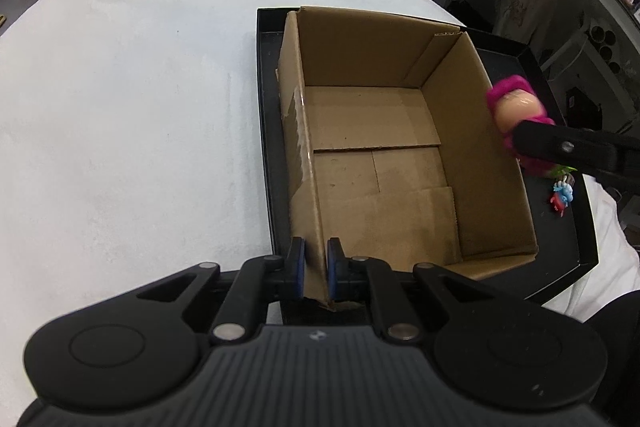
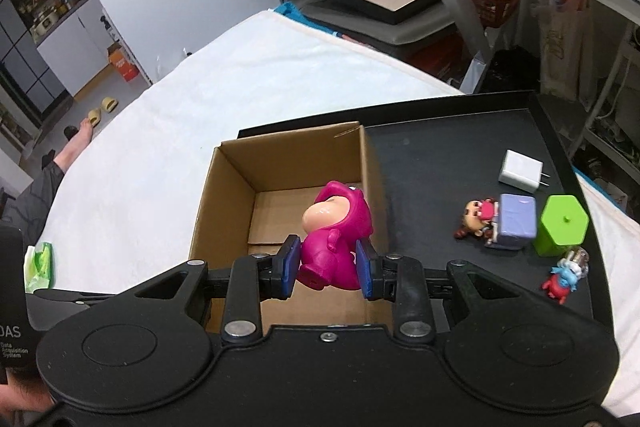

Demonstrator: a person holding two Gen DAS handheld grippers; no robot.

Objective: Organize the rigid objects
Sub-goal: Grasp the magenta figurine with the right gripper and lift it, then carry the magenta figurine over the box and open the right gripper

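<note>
An open cardboard box (image 1: 380, 147) stands in a black tray (image 1: 268, 147) with nothing inside it. My left gripper (image 1: 316, 269) is shut on the box's near left wall. My right gripper (image 2: 329, 269) is shut on a pink toy figure (image 2: 334, 231), held above the box (image 2: 288, 195) near its right wall. From the left wrist view the pink figure (image 1: 516, 107) hangs over the box's right rim, with the right gripper's finger dark across it.
On the black tray (image 2: 440, 155) right of the box lie a white charger plug (image 2: 520, 173), a small doll figure (image 2: 476, 217), a purple block (image 2: 516, 223), a green hexagonal container (image 2: 562, 225) and a red-and-blue figurine (image 2: 560, 281). White cloth (image 1: 120, 107) covers the surface.
</note>
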